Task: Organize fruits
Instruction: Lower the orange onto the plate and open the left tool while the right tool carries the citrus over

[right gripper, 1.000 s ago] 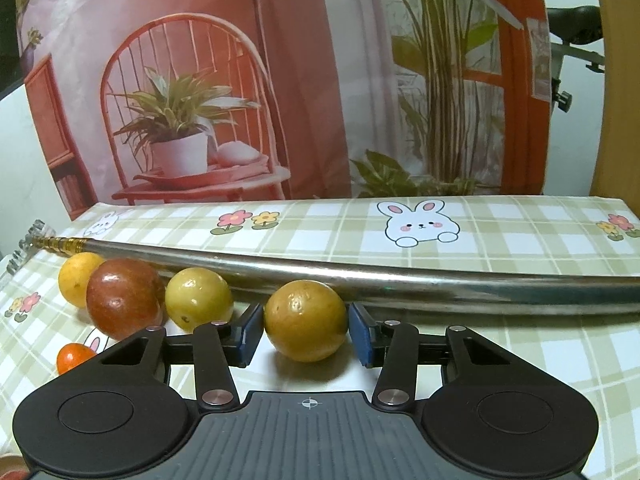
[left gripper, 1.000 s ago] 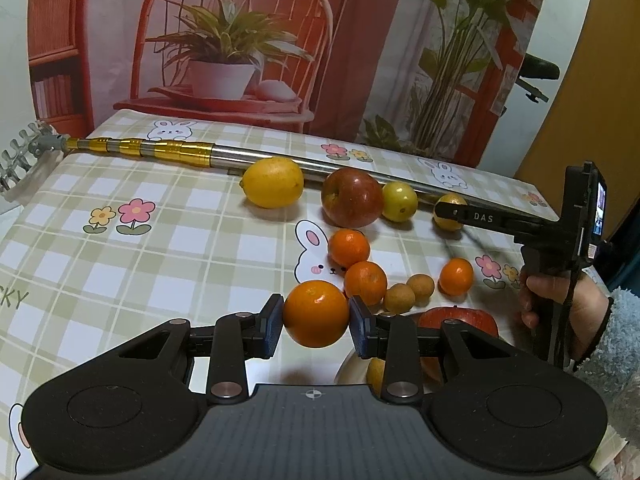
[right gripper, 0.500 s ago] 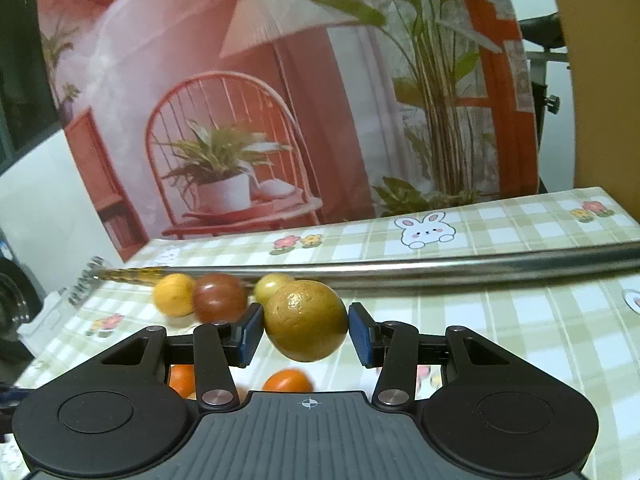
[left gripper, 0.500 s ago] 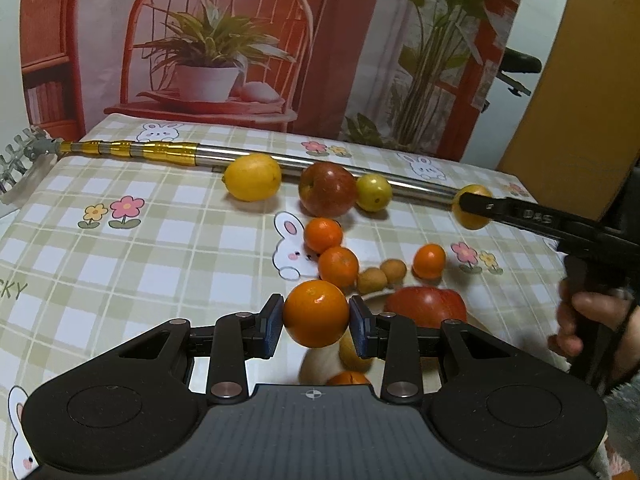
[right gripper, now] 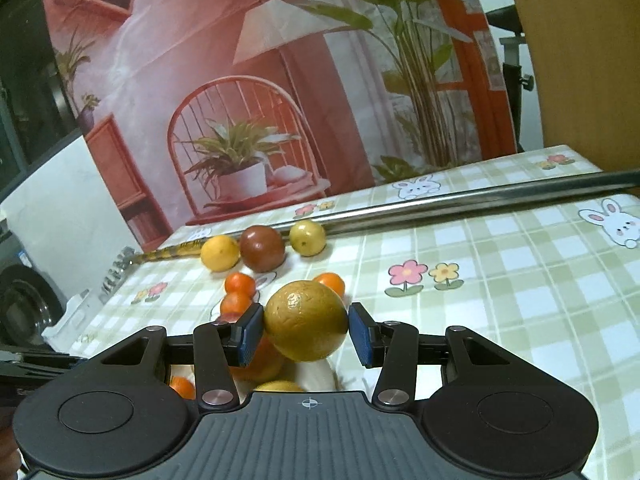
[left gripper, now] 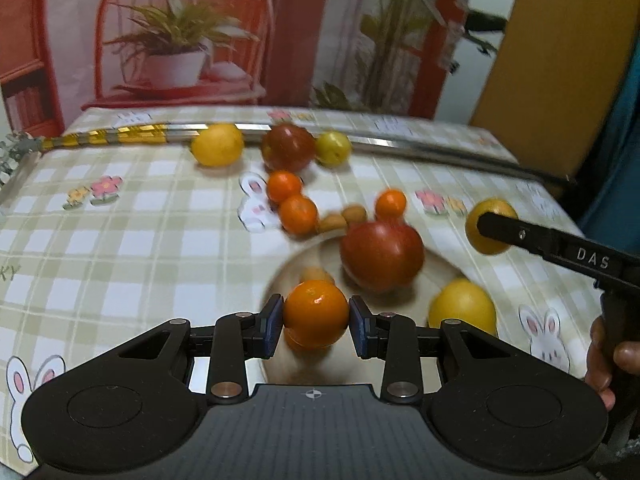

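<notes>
left wrist: table is viewed from close above the plate, faced toward the metal pole | right wrist: pole is faced from farther right, higher | shared: pole, fruits beside it

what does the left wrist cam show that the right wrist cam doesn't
Only the left wrist view shows the left gripper shut on an orange, the pale bowl with a red apple and a yellow fruit in it, two small brown fruits, and the person's hand.

Only the right wrist view shows the right gripper's blue pads against a dull yellow fruit.

Both show the metal pole, and the lemon, dark red fruit and small yellow fruit beside it on the checked tablecloth.
</notes>
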`<action>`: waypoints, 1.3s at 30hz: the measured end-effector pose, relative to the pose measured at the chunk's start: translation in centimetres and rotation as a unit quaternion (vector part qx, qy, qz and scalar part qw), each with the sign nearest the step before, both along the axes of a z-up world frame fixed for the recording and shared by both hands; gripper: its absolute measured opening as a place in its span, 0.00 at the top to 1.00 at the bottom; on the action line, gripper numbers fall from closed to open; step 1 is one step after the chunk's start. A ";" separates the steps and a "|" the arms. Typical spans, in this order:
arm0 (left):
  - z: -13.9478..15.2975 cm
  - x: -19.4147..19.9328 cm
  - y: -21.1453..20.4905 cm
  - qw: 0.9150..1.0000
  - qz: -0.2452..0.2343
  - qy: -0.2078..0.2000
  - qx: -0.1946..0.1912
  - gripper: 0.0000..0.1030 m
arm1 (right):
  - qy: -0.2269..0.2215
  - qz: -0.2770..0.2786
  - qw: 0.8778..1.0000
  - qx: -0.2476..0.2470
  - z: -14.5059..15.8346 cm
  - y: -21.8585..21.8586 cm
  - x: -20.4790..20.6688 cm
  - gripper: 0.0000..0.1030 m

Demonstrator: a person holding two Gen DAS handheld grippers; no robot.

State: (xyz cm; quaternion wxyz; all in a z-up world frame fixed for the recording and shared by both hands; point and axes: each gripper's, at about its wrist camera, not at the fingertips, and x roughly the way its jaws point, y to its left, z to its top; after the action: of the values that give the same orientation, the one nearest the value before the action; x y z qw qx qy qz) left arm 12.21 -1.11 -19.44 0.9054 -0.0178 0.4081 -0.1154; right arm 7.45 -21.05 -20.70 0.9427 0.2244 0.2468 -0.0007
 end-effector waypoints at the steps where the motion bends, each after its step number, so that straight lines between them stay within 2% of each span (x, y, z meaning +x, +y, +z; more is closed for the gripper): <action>1: -0.1 -0.2 -0.2 1.000 -0.002 0.002 0.003 0.64 | -0.001 -0.001 1.000 0.000 0.1 0.1 -0.4 0.58; 4: -0.5 -0.8 -0.5 1.000 -0.008 0.004 0.008 0.64 | -0.009 0.001 1.000 -0.002 0.4 0.3 -1.6 0.58; 11: -1.6 -1.4 -1.2 0.999 -0.033 0.023 0.012 0.64 | 0.003 -0.003 1.000 -0.003 0.1 0.5 -2.2 0.58; 21: -3.1 -0.8 -0.7 0.999 -0.019 0.042 0.028 0.64 | 0.008 0.001 1.000 -0.002 -0.5 0.7 -1.6 0.58; 39: -4.1 0.3 -1.7 0.997 -0.021 -0.011 0.073 0.64 | 0.013 -0.001 1.000 -0.001 -1.1 0.5 -1.5 0.58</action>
State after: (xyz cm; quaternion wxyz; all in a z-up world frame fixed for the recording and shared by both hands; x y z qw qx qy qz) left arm 12.47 -2.81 -23.52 0.9063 0.0579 0.4054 -0.1047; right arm 5.97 -20.51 -21.75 0.9397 0.2242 0.2582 -0.0050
